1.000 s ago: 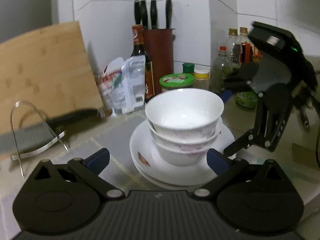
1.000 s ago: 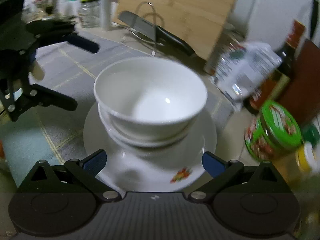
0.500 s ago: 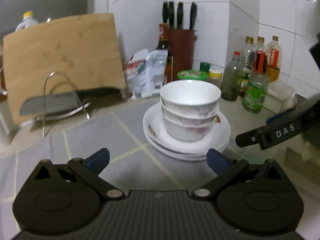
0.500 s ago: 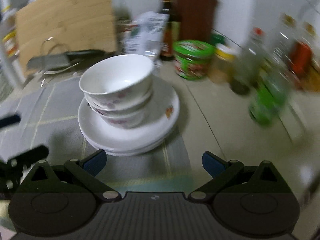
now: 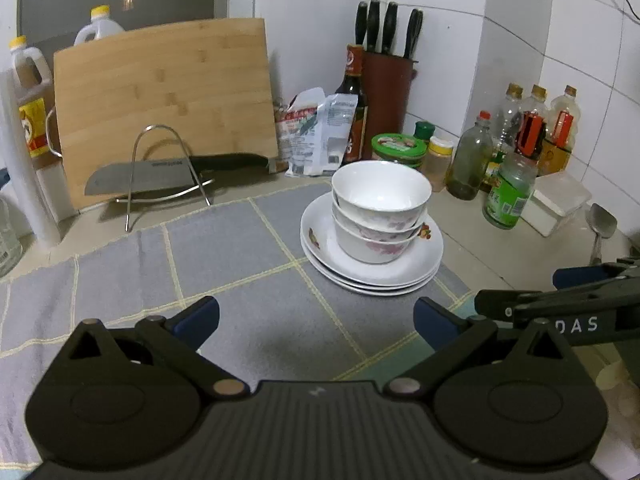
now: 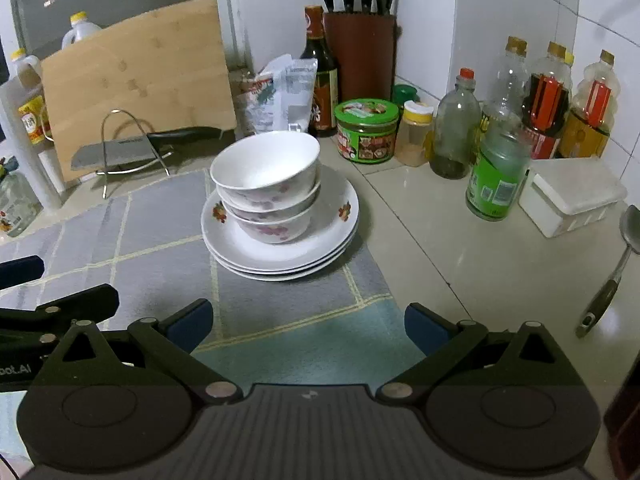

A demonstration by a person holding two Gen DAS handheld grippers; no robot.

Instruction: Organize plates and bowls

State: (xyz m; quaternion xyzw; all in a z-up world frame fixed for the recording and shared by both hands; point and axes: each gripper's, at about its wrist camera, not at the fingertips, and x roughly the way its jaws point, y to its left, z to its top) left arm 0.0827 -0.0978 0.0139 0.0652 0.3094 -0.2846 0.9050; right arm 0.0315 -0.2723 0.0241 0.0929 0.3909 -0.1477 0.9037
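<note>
Three white bowls with pink flower prints [image 5: 380, 208] [image 6: 266, 188] sit nested on a stack of white plates [image 5: 424, 264] [image 6: 340, 236], which rests on a grey checked mat [image 5: 224, 256] [image 6: 152, 220]. My left gripper [image 5: 316, 320] is open and empty, well back from the stack over the mat. My right gripper [image 6: 308, 322] is also open and empty, near the mat's front edge. In the left wrist view the right gripper [image 5: 560, 292] shows at the right; the left gripper [image 6: 36, 292] shows at the left of the right wrist view.
A bamboo cutting board [image 5: 160, 100] leans at the back, with a cleaver [image 5: 160, 176] on a wire rack. A knife block [image 6: 360, 48], sauce bottles [image 6: 544, 96], a green jar [image 6: 366, 128], a white lidded box [image 6: 572, 196] and a spoon [image 6: 616, 268] stand to the right.
Both grippers have pulled back from the stack, which now looks smaller and farther away. The right wrist view has swung round to face the back wall. The bowls and plates have not moved.
</note>
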